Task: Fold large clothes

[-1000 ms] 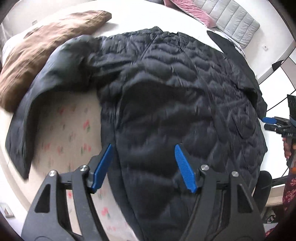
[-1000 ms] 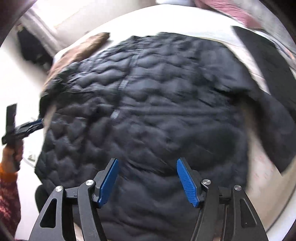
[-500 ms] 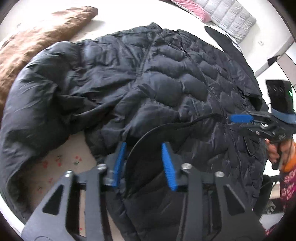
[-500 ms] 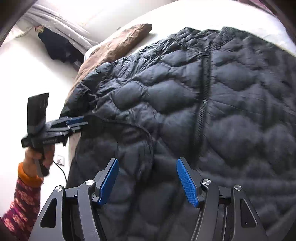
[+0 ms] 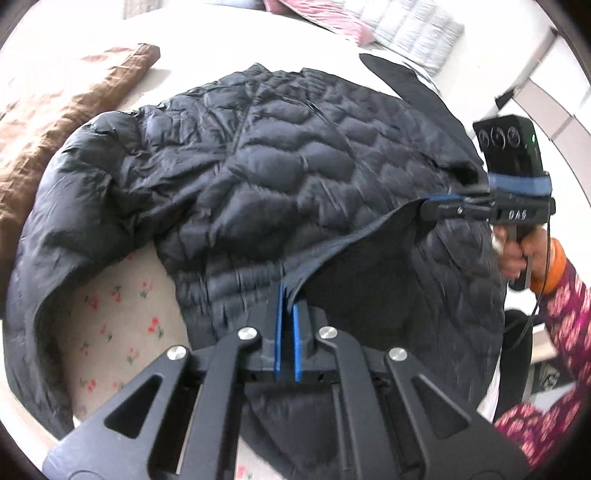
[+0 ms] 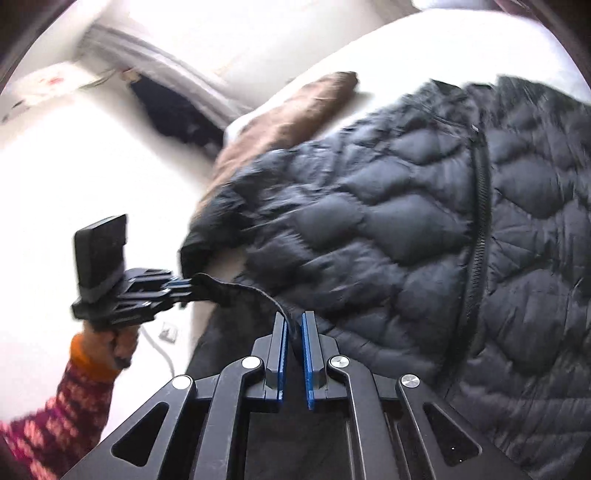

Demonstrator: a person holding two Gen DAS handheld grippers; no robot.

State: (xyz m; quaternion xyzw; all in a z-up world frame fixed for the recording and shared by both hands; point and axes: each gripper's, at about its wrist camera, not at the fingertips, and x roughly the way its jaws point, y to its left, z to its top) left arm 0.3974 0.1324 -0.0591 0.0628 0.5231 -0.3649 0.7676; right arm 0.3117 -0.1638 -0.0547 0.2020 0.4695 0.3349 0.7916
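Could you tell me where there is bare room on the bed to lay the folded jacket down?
Both tools, left tool and right tool, grip the hem of the black jacket, which fills the middle. Free patches: plain sheet between the jacket's collar and the brown pillow, and floral sheet under the left sleeve. The quilt crowds the far corner.

Jacket [image 5: 295, 177] covers most of the bed [image 5: 207, 48]. Bare floral sheet [image 5: 118, 325] shows between left sleeve [image 5: 48, 258] and body: open pocket for tongs. Brown pillow [image 5: 55, 110] blocks far-left side, touching the sleeve. Dark garment [image 5: 413, 88] lies along jacket's far-right edge. Pink and grey bedding [image 5: 406, 26] at far end. White strip beyond the collar is bare.
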